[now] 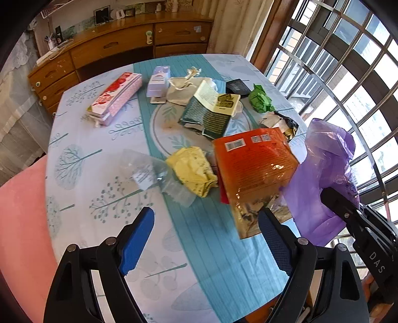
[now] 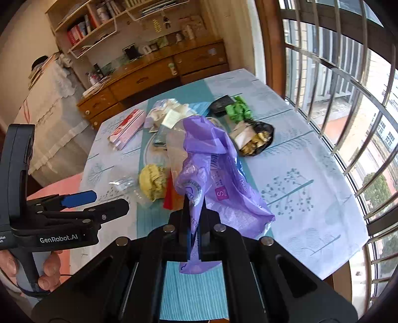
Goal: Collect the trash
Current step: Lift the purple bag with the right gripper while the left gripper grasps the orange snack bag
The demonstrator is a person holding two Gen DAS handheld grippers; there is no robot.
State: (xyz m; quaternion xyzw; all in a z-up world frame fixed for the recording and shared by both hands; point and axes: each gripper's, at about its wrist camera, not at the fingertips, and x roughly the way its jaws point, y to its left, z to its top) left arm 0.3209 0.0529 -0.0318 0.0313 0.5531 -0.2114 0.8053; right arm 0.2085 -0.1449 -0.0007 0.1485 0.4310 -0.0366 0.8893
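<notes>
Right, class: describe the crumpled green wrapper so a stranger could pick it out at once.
Start at the table with the tree-print cloth, then go to its far end on the barred-window side. There, beside a flat black packet, lies the crumpled green wrapper. It is the only bright green piece, balled up rather than flat.

wooden dresser point(image 1: 119, 42), barred window point(image 1: 348, 74) (sunlit), wall shelves point(image 2: 99, 22)

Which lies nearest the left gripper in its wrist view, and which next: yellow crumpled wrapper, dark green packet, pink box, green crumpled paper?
From the left gripper, which is open:
1. Yellow crumpled wrapper, just ahead, centre of the table.
2. Dark green packet, farther ahead, mid-table.
3. Pink box, far left, and green crumpled paper, far right: too close to call.
</notes>
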